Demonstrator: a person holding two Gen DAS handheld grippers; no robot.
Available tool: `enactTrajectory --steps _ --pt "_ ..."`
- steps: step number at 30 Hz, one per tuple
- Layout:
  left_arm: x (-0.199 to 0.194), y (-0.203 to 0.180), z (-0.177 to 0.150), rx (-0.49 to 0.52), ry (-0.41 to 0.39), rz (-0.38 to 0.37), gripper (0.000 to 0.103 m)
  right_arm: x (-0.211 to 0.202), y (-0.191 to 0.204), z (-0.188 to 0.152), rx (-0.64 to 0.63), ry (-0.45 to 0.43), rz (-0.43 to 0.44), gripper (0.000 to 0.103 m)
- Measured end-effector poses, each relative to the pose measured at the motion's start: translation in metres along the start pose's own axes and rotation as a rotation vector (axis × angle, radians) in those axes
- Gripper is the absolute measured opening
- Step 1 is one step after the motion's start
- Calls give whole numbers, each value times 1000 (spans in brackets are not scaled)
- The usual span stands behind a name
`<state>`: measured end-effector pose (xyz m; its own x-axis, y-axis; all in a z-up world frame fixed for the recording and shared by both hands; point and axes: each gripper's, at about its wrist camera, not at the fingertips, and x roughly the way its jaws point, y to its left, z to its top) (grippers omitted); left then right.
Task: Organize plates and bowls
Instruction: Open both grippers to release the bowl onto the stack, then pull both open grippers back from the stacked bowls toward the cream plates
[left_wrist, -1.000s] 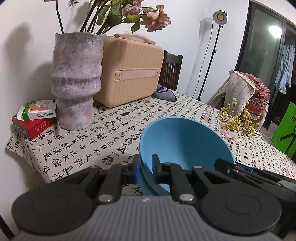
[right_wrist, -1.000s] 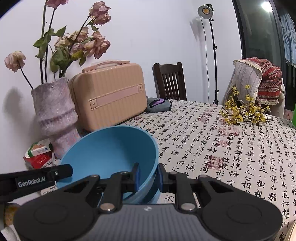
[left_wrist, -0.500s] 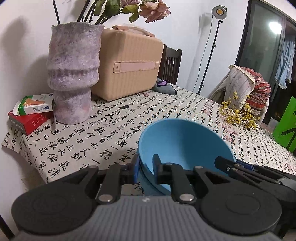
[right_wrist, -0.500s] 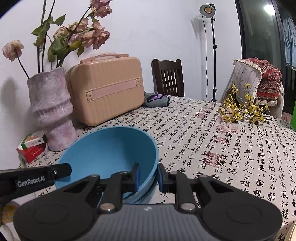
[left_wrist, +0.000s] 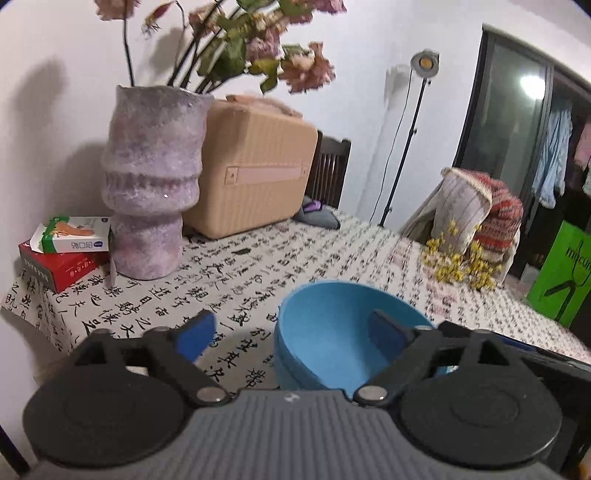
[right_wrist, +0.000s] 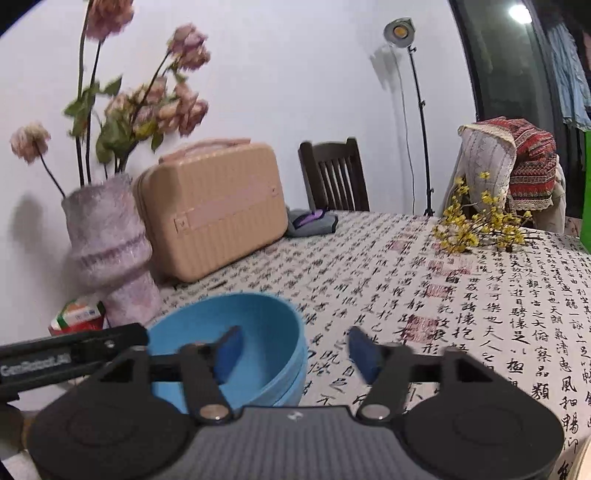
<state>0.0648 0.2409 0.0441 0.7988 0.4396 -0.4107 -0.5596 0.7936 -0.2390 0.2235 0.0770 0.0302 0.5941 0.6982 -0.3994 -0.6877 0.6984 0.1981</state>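
A blue bowl (left_wrist: 332, 343) stands on the calligraphy tablecloth (left_wrist: 258, 269), and it seems to be nested in a second blue bowl (right_wrist: 295, 387). My left gripper (left_wrist: 290, 336) straddles the bowl's left rim with its jaws opening, one pad (left_wrist: 384, 338) inside the bowl and the other pad (left_wrist: 195, 334) well outside, neither pressing. In the right wrist view the blue bowl (right_wrist: 207, 321) has its right rim between the spread fingers of my right gripper (right_wrist: 295, 352). Those jaws are opening too, and no pad touches the rim.
A purple-grey vase (left_wrist: 151, 192) with dried flowers, a beige case (left_wrist: 251, 173) and two small boxes (left_wrist: 66, 247) stand at the back left near the table's corner. Yellow sprigs (right_wrist: 476, 229) lie far right. A dark chair (right_wrist: 332, 173) stands behind the table.
Both grippers were shut on the bowl's rim, left and right. Both have now spread their jaws and let go, and the bowl rests on the table.
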Motion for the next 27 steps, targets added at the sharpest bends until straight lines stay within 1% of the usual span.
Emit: enactTrajectory --steps 1,2,3,4,8,11,15,20,24,27 --pt "-3 2 -1 -5 -14 -6 103 -4 -3 -1 7 -17 -4 86" --pt "-6 5 -3 -6 -28 -5 103 -10 -7 -2 15 -39 -6 91" --pt "-9 6 -5 2 -39 4 103 -15 -11 -3 22 -60 -8 99" --pt "-12 8 -6 11 -51 13 103 -20 -14 -5 24 -78 -14 103" --pt "-25 15 -17 7 -93 25 103 -34 -16 -15 -38 -112 -72 103" --pt "-33 18 -26 3 -110 15 103 -43 -20 -24 -52 -119 -78 103" --pt "-46 19 -41 37 -152 24 103 -54 -26 -33 -61 -123 -79 103" --pt "-57 28 -63 32 -148 3 103 -74 -35 -50 -76 -143 -105 103" --pt "-61 27 -83 88 -141 3 103 -91 -45 -68 -83 -138 -130 103" --pt "-64 21 -91 125 -158 -23 103 -104 -55 -79 -70 -138 -155 103"
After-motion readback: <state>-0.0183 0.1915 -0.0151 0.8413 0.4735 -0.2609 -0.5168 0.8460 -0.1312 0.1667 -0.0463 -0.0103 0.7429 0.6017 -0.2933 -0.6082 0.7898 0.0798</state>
